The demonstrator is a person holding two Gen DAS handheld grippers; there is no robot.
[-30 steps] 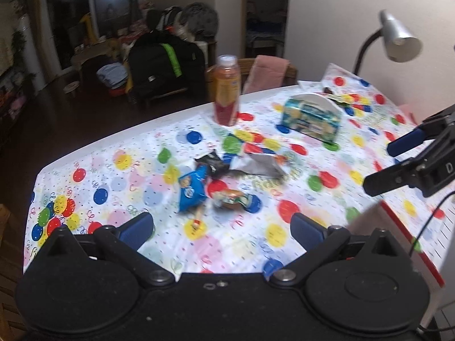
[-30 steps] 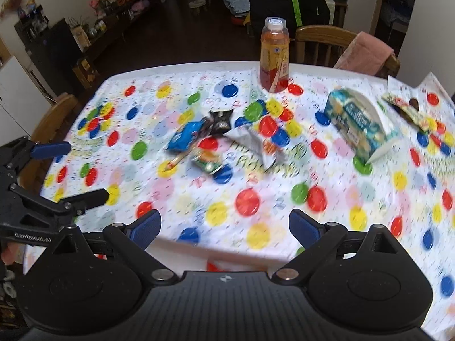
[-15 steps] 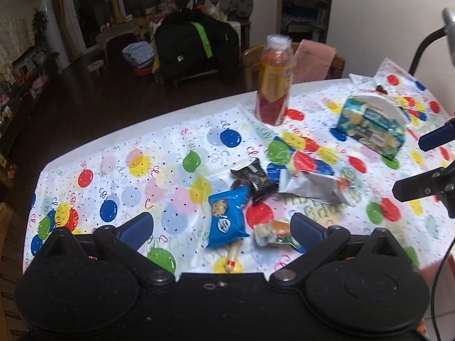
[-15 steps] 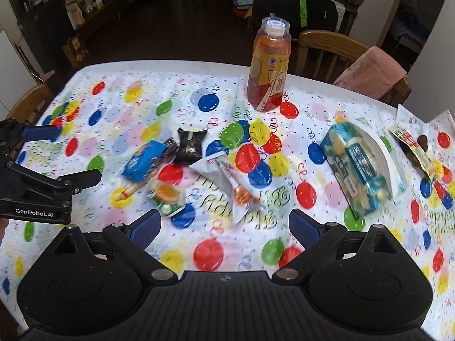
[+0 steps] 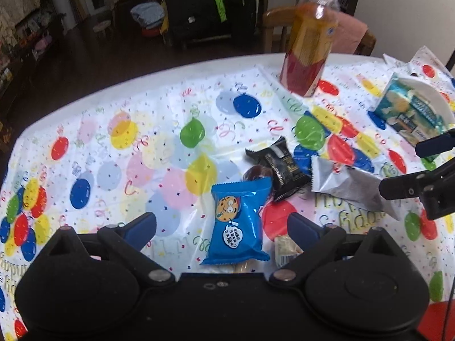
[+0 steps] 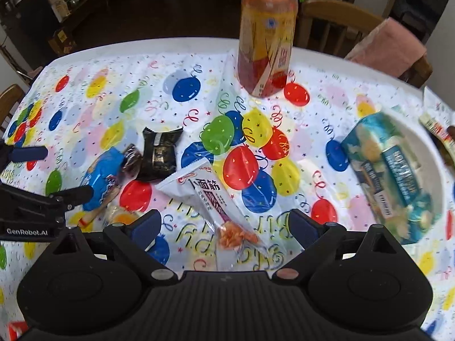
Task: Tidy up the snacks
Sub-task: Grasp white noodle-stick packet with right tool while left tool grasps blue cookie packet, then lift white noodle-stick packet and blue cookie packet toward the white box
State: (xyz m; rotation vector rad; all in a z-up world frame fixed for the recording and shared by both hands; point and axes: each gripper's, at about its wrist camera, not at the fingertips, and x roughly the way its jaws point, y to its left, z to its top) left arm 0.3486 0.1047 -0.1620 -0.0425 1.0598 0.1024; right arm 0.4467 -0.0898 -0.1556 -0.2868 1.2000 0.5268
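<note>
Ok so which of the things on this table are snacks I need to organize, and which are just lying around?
For the job:
blue cookie packet
black wrapped snack
white and silver snack pouch
small wrapped sweet

Probably just lying about:
orange drink bottle
tissue pack
balloon tablecloth
pink cloth on the chair

Tablecloth: white, red/blue/yellow/green balloons, streamers, confetti.
Cookie packet: bright blue, brown cookie cartoon.
Small wrapper: black, pale label.
Long pouch: white, dark lettering, orange contents.
Bottle: orange drink, yellow-red label, white cap.
Tissue pack: teal, white print.
Gripper fingers: black, blue pads.
</note>
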